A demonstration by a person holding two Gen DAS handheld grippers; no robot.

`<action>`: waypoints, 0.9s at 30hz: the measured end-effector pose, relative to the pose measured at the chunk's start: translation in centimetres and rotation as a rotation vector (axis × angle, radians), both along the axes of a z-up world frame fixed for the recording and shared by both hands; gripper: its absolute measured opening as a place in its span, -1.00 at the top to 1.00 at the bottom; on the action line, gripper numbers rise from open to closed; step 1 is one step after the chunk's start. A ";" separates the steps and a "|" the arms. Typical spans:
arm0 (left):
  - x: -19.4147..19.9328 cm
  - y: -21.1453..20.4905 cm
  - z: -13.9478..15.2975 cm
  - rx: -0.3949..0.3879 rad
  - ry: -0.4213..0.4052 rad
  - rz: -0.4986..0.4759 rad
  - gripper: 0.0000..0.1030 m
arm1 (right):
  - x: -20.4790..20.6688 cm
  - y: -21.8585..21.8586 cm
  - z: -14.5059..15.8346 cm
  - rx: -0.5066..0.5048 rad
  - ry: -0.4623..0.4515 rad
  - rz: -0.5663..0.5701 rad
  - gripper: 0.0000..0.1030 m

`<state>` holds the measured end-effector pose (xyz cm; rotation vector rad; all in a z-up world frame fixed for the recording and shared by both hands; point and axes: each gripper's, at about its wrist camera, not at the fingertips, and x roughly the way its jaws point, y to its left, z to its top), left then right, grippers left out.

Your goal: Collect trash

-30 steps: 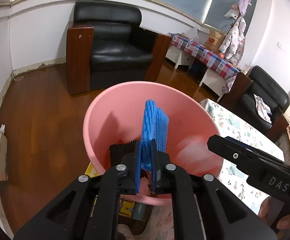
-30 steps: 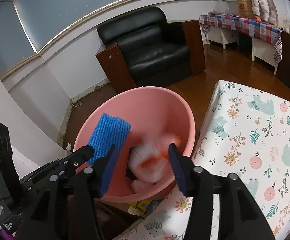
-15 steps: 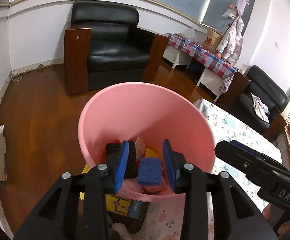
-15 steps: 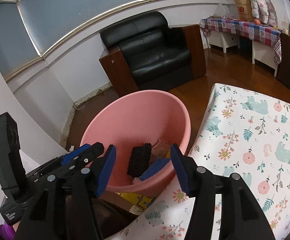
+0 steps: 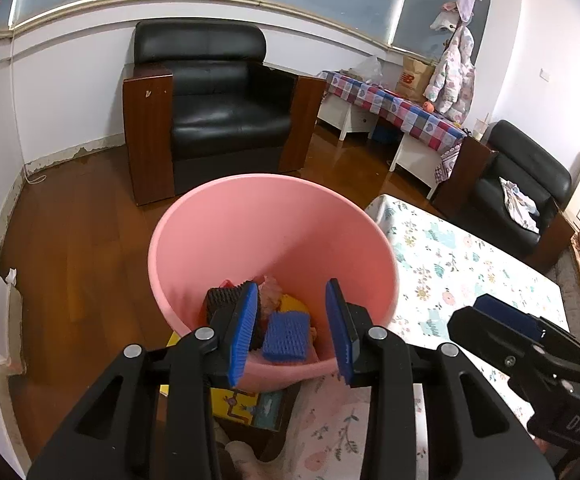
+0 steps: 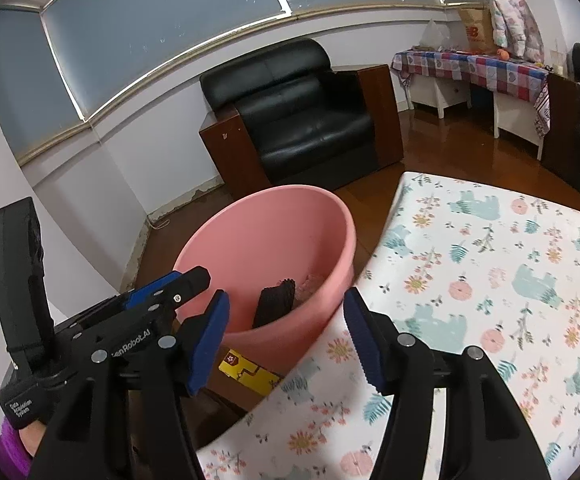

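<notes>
A pink bin (image 5: 274, 216) stands beside the table's edge. At its bottom lie a blue sponge (image 5: 286, 340), a black sponge (image 5: 222, 302) and some pinkish and yellow scraps. My left gripper (image 5: 291, 286) hangs open above the bin's near rim with nothing between its fingers. My right gripper (image 6: 286, 294) is to the right, over the bin's rim (image 6: 329, 280) and the table edge. Its jaws are opening and hold nothing. In the right wrist view only the black sponge (image 6: 274, 304) shows inside the bin.
A table with a floral cloth (image 6: 489, 280) lies to the right of the bin. A yellow box (image 6: 246, 368) sits under the bin. A black armchair (image 5: 218, 120) stands behind on the wooden floor (image 5: 78, 240). Further right are a checked-cloth table (image 5: 389, 104) and a second armchair (image 5: 521, 184).
The left gripper let go of the blue sponge, which fell into the bin. A white and orange scrap dropped from the right gripper. Both grippers drew back, the right one towards the table.
</notes>
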<state>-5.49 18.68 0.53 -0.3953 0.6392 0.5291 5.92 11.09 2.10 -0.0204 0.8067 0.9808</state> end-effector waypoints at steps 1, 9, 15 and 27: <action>0.1 -0.3 0.1 0.005 0.002 -0.002 0.31 | -0.2 -0.4 0.1 -0.002 -0.006 -0.004 -0.17; 0.1 -2.8 0.8 -0.005 0.005 -0.021 0.31 | -1.7 -3.9 1.6 -0.010 -0.060 -0.044 -0.22; 0.2 -5.0 1.2 0.025 0.010 -0.044 0.31 | -2.8 -6.1 2.3 -0.008 -0.097 -0.071 -0.26; 0.1 -9.6 1.6 0.064 0.011 -0.095 0.31 | -4.2 -9.9 2.9 -0.002 -0.116 -0.129 -0.29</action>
